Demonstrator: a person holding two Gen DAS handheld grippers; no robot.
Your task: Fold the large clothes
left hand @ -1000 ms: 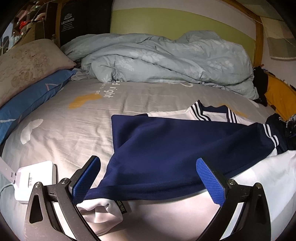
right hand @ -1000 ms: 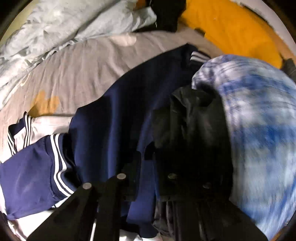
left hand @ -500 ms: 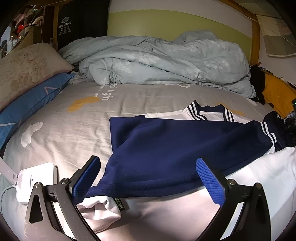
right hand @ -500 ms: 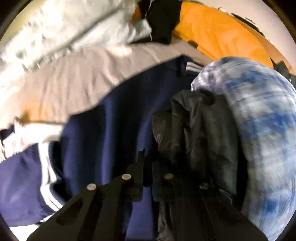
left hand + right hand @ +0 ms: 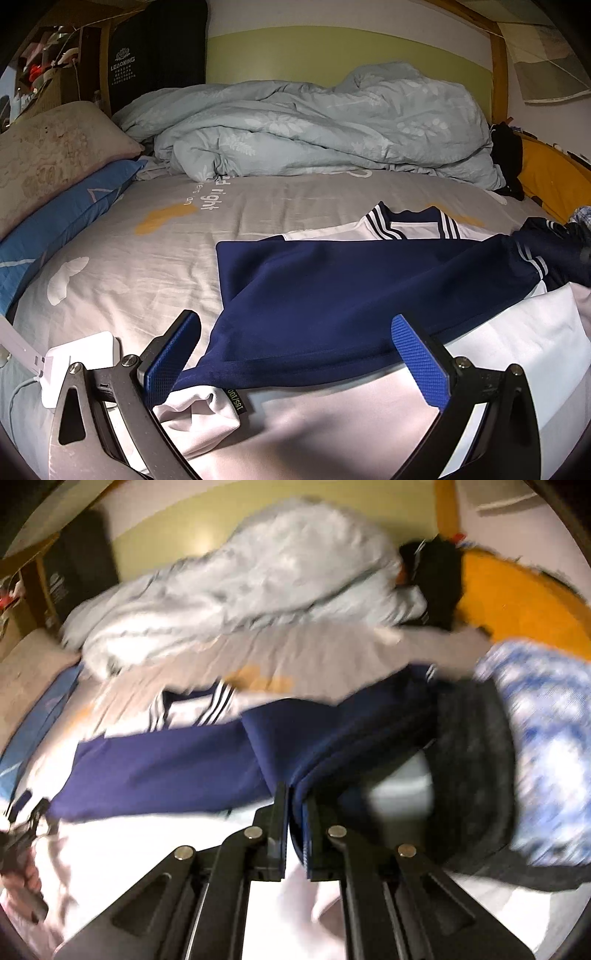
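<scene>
Navy jacket (image 5: pixel 166 768) fabric sits pinched inside the right hand-held gripper (image 5: pixel 297 812).

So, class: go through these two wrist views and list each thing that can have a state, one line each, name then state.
Navy and white jacket: spread on the bed, sleeve folded across it, not yet fully folded.
Left gripper: open, above the jacket's hem.
Right gripper: shut on a fold of the jacket's navy cloth.
Duvet: crumpled in a heap at the headboard.
White charger: lying flat, cable attached.
</scene>
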